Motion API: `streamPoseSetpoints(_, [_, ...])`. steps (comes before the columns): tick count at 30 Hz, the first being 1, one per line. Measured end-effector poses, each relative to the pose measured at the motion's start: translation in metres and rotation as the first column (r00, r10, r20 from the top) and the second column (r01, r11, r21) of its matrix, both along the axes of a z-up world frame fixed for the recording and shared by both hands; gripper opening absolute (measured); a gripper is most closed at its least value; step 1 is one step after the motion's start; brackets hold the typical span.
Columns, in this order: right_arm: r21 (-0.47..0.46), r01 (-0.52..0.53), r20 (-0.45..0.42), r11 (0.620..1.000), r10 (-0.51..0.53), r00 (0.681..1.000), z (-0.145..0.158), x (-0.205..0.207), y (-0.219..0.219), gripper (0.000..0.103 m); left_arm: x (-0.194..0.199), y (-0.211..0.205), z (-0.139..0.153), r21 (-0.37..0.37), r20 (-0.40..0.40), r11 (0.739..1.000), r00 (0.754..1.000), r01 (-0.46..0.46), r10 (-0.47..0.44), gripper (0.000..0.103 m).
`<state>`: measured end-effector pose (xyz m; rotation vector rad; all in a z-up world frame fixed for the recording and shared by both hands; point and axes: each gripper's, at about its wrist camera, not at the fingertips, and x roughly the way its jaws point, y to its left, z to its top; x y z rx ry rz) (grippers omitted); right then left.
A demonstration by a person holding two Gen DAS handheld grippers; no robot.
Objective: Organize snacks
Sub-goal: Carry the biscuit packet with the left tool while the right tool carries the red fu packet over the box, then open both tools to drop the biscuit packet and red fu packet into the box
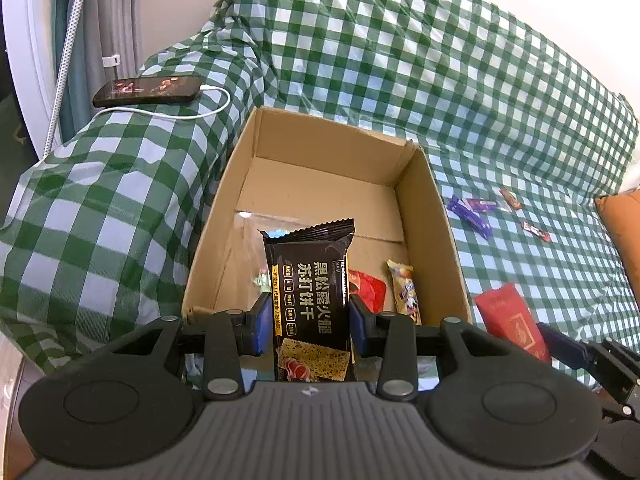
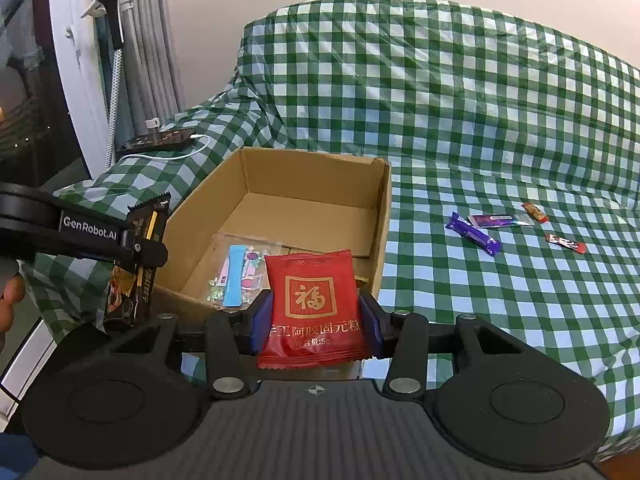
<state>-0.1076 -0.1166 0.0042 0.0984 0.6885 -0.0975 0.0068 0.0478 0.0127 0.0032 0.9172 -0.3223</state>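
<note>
The black cracker pack [image 1: 310, 304] hangs over the near end of the cardboard box [image 1: 424, 216], pinched at its sides by the left gripper [image 1: 309, 326]. It looks light, crinkly and slick, with brittle crackers inside, so a gentle hold on the edges suits it. The red sachet [image 2: 316, 308] is clamped the same way in the right gripper [image 2: 316, 330], fingers [image 2: 262, 326] tight against it. Both grippers tilt down toward the box on the checked sofa cover [image 2: 480, 128].
</note>
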Motion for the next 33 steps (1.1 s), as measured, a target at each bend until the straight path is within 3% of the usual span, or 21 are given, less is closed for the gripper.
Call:
streamPoseSetpoints(19, [0.039,0.014,-0.037,0.999,-0.013,0.999,-0.023,0.075,-0.025,0.049,0.077,-0.028,-0.026,0.033,-0.026,0.999,1.0,0.008,-0.007,0.043])
streamPoseSetpoints(33, [0.054,0.027,-0.071,0.998,-0.023,0.997,-0.051,0.133,-0.032,0.049,0.127,-0.045,-0.058,0.104,-0.048,0.995,0.999,0.01,-0.005,0.043])
